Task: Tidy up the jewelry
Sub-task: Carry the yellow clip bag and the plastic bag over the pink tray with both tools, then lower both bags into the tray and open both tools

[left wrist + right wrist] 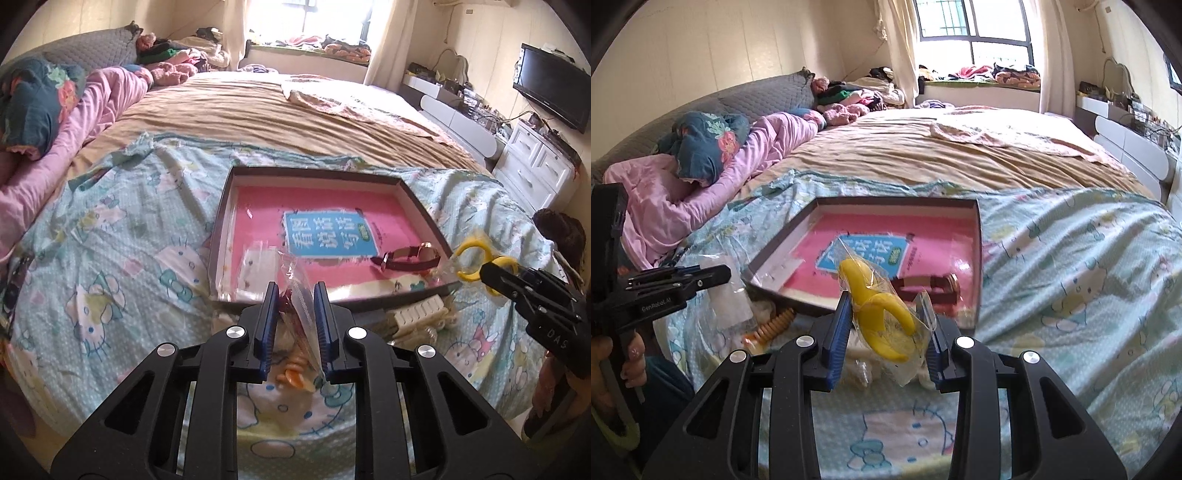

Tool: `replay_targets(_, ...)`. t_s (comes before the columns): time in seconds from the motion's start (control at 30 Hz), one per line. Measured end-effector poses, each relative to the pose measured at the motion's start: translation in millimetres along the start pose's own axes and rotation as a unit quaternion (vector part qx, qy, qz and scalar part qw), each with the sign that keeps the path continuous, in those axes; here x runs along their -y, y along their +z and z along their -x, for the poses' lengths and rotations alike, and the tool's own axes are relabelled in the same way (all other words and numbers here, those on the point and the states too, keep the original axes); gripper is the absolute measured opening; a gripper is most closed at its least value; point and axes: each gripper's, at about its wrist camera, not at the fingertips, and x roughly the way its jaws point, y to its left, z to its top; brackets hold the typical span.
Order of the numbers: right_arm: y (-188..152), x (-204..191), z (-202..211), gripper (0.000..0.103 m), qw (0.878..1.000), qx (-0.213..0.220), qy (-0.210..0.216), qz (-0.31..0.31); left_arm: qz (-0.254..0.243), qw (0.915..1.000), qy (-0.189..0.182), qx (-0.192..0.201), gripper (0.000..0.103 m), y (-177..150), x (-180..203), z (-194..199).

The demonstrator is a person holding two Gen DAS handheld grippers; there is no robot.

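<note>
1. We held the left tongs (pixel 295 291) nearly closed on a clear plastic bag (pixel 301 295), with something dark red inside it that we could not identify, at six o'clock of the box.
2. We held the right tongs (pixel 886 310) narrowed on a second clear bag (pixel 886 317) containing a yellow ring-shaped piece (pixel 882 314), lifted above the box's near edge.
3. The shallow dark-rimmed box (pixel 421 206) lay on the cartoon-print sheet (pixel 122 266) of the bed, lined by a pink book cover (pixel 258 206).
4. A watch with a dark red strap (pixel 410 258) lay in the box at five o'clock.
5. A flat clear packet (pixel 255 269) lay in the box at seven o'clock.
</note>
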Motion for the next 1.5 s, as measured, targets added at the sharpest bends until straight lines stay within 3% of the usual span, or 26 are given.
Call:
replay_targets(0.3, 20.9, -1.2, -9.5, 0.034, 1.000, 0.012, 0.000, 0.003, -0.012, 0.9998, -0.008, 0.010, 0.012, 25.2, 10.9, -11.9)
replay_targets(0.93, 52.5, 19.7, -37.8, 0.034, 0.999, 0.022, -0.025, -0.019, -0.015, 0.9996, -0.024, -0.009, 0.012, 56.1, 8.5, -54.9)
replay_targets(1.5, 53.6, 29.0, -95.0, 0.034, 0.998, -0.025, -0.047, -0.033, -0.010, 0.9989, -0.039, -0.024, 0.012, 63.6, -2.8, -91.8)
